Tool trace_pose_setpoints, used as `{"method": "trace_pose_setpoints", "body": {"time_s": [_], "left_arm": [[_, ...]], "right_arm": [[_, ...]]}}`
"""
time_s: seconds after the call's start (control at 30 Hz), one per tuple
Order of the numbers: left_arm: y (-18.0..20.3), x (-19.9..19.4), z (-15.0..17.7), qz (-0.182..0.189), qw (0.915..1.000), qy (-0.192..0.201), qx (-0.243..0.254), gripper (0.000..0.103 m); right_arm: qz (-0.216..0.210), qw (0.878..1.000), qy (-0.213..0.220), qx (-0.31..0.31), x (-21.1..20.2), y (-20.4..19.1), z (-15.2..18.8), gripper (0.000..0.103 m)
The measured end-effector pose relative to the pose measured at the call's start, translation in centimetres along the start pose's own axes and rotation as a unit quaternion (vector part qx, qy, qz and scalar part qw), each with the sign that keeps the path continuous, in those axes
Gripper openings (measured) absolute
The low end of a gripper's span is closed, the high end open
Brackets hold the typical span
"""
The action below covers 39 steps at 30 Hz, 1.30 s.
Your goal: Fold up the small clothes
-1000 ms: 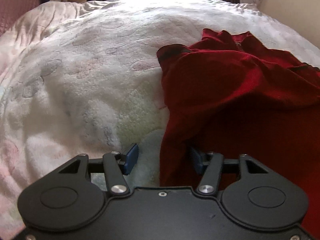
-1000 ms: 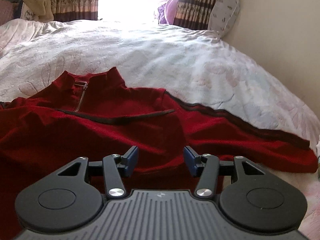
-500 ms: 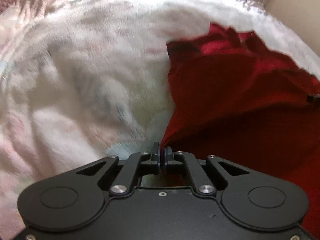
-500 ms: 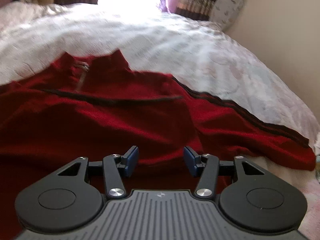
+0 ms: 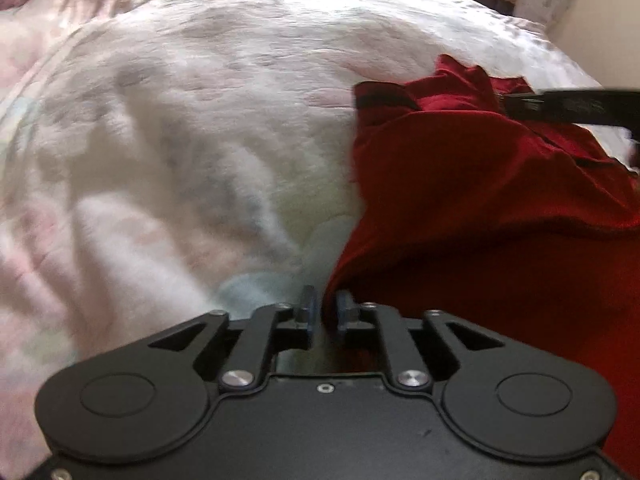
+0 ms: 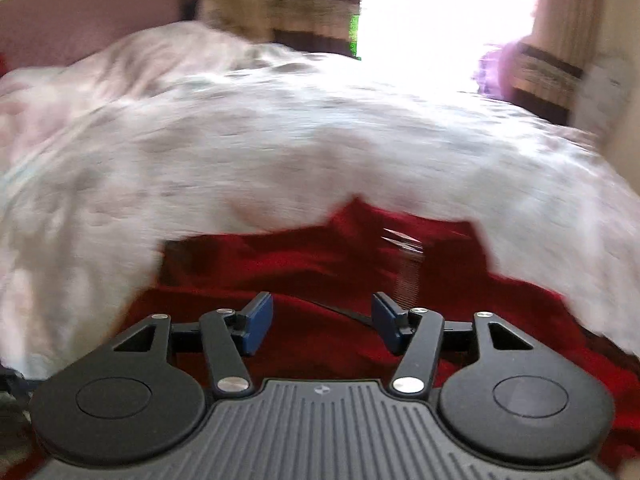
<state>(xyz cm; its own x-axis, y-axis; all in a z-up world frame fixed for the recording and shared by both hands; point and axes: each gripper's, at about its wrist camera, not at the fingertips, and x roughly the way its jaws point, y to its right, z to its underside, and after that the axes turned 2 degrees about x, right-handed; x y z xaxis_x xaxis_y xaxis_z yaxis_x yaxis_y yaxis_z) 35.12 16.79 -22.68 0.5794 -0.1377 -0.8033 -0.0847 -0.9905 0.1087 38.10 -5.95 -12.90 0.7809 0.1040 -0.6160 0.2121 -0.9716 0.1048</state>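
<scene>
1. Left gripper (image 5: 322,312): jaws nearly closed, blue pads (image 5: 308,310) pinching the near left edge of the red top (image 5: 472,208).
2. White bedspread (image 5: 180,140) fills everything left of and ahead of those jaws; the red top spreads ahead and to the right of them, dark-trimmed cuff (image 5: 384,96) far ahead.
3. Right gripper (image 6: 322,322): jaws wide apart, nothing between the pads, just above the cloth.
4. Red top (image 6: 320,268) lies under and ahead of these jaws, zipper collar (image 6: 402,240) ahead, slightly right. View blurred.
5. Black bar (image 5: 568,106) at the far right of the left view, over the garment; cannot tell what it is.
</scene>
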Motion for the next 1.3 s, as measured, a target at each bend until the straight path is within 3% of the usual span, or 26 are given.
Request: {"method": "trace_pose_setpoints", "body": {"time_s": [0.1,0.27,0.33,0.53,0.63,0.67,0.73,0.8,0.83,0.93,1.17,1.3], "left_arm": [[-0.9,-1.9,0.6,0.006,0.9997,-0.001,-0.024,0.028],[-2.2,-3.3,0.5,0.001,0.9990,0.007,-0.044,0.028],[-2.6,-2.9,0.5,0.005,0.9986,-0.004,-0.052,0.028],[-2.9,-2.1,0.8,0.004,0.9987,-0.023,-0.045,0.028],[-3.3,-2.6,0.8,0.007,0.9983,-0.020,-0.055,0.028],[-3.4,-2.6,0.7,0.005,0.9981,-0.020,-0.058,0.028],[-3.5,-2.4,0.7,0.003,0.9977,-0.022,-0.064,0.028],[-3.6,-2.2,0.7,0.000,0.9975,-0.024,-0.067,0.028],[-3.7,-2.1,0.7,-0.003,0.9974,-0.024,-0.067,0.028],[-3.8,-2.2,0.5,-0.018,0.9971,-0.022,-0.070,0.029],[-4.6,-2.5,0.4,-0.027,0.9953,-0.023,-0.090,0.029],[-4.5,-2.3,0.3,-0.031,0.9951,-0.025,-0.090,0.032]], "right_arm": [[-0.018,0.999,-0.016,-0.023,2.0,-3.1,-1.2,0.069],[-0.010,0.998,-0.040,-0.046,4.8,-6.9,-1.5,0.068],[-0.011,0.998,-0.050,-0.039,5.4,-7.4,-1.4,0.063],[-0.020,0.999,-0.029,-0.032,4.6,-7.8,-1.6,0.060],[-0.040,0.999,-0.022,-0.020,4.1,-7.8,-1.9,0.065],[-0.050,0.998,-0.028,-0.017,4.3,-7.9,-2.0,0.072],[-0.054,0.997,-0.054,-0.022,5.3,-8.3,-1.9,0.073],[-0.031,0.996,-0.078,-0.040,6.6,-8.8,-1.4,0.055],[-0.026,0.995,-0.080,-0.046,7.0,-9.0,-1.1,0.037],[-0.027,0.997,-0.051,-0.041,6.8,-9.0,-0.3,0.015],[0.009,1.000,0.027,-0.013,4.6,-8.6,-2.2,0.011],[0.008,1.000,0.027,-0.005,5.5,-8.4,-3.4,0.012]]}}
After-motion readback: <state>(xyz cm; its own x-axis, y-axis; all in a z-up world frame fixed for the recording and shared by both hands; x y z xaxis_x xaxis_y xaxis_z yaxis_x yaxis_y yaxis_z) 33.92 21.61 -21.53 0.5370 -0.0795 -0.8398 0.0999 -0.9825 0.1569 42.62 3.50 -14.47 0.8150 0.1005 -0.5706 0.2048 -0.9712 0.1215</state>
